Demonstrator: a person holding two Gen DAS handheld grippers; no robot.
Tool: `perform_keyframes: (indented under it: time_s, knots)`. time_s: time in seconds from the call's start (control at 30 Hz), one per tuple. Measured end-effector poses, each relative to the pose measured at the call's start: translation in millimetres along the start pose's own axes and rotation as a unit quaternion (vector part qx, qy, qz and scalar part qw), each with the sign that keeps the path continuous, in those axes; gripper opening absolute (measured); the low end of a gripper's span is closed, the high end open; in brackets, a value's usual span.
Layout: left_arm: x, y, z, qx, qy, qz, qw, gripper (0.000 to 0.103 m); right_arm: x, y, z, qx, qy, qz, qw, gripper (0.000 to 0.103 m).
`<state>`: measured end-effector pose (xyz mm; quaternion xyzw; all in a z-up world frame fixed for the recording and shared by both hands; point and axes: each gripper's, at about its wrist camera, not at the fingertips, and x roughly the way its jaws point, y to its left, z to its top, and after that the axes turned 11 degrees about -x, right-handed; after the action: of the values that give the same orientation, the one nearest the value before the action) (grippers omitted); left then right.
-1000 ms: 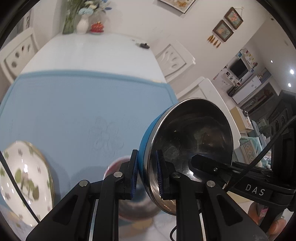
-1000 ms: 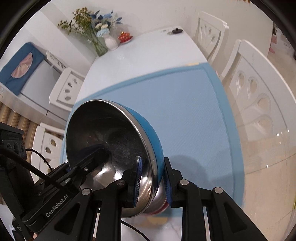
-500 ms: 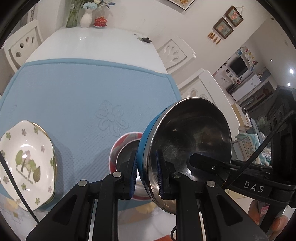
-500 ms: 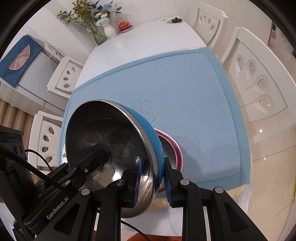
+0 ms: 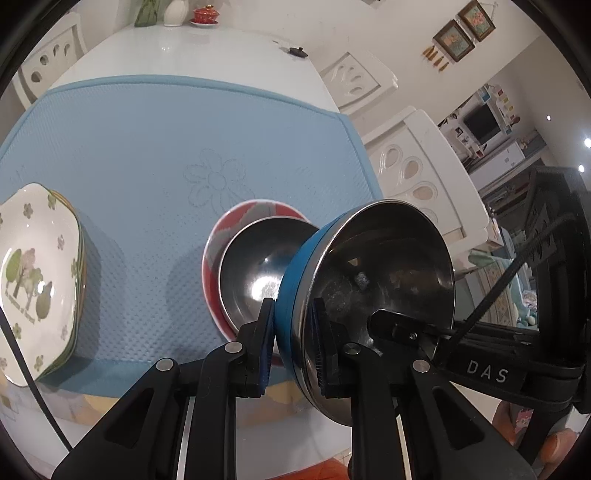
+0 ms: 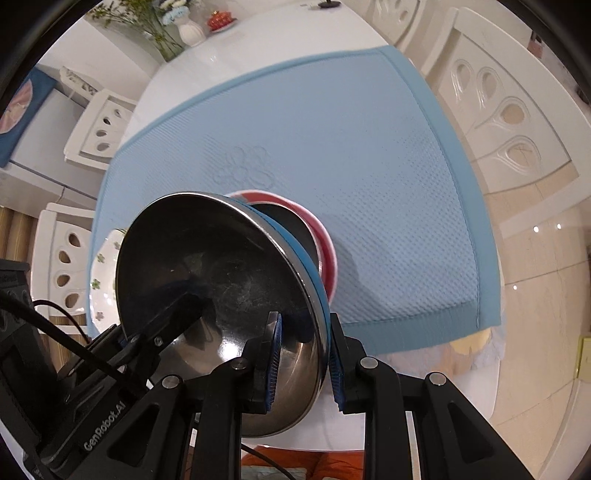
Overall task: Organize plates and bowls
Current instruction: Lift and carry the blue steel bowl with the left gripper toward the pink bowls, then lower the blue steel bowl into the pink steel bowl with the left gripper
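The left hand-held gripper is closed on the rim of a blue-walled, stainless-steel-lined round bowl, one blue-padded finger against the painted outer wall and the other inside against the metal lining. The right hand-held gripper pinches the same rim from the opposite side in the same way — inner pad on steel, outer pad on blue. A grip at two opposed points plausibly keeps the wide, slippery bowl from swinging about a single pinch, and the bowl is carried tilted, its mouth turned toward the holder's side and not upward.

Beyond the fingertips, lower and just past the held bowl, a red-walled, steel-lined round bowl sits upright on a light-blue textured mat. The blue bowl partly overlaps it in both views; whether the two touch cannot be told. Judged from this arrangement, the step in hand is nesting the blue bowl into the red one, which would call for levelling it before release.

Well to the left on the same mat lies a stack of white scalloped plates printed with green trees and clovers — plates gathered in one place, bowls in another, as the task suggests. The mat covers the near part of a glossy white table, with white carved chairs beside it. At the table's far end stand a white vase of flowers and a small red lidded dish.
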<state>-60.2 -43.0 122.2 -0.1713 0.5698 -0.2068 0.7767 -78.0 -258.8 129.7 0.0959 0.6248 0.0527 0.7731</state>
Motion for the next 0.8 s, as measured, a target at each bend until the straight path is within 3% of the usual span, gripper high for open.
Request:
perform_keyframes:
  time_s: [0.8]
  knots:
    - [14.7, 10.3, 2.7, -0.005, 0.016, 0.019, 0.9997, 0.015, 18.9, 3.5, 1.3, 0.006, 0.017, 0.001, 1.0, 0.023]
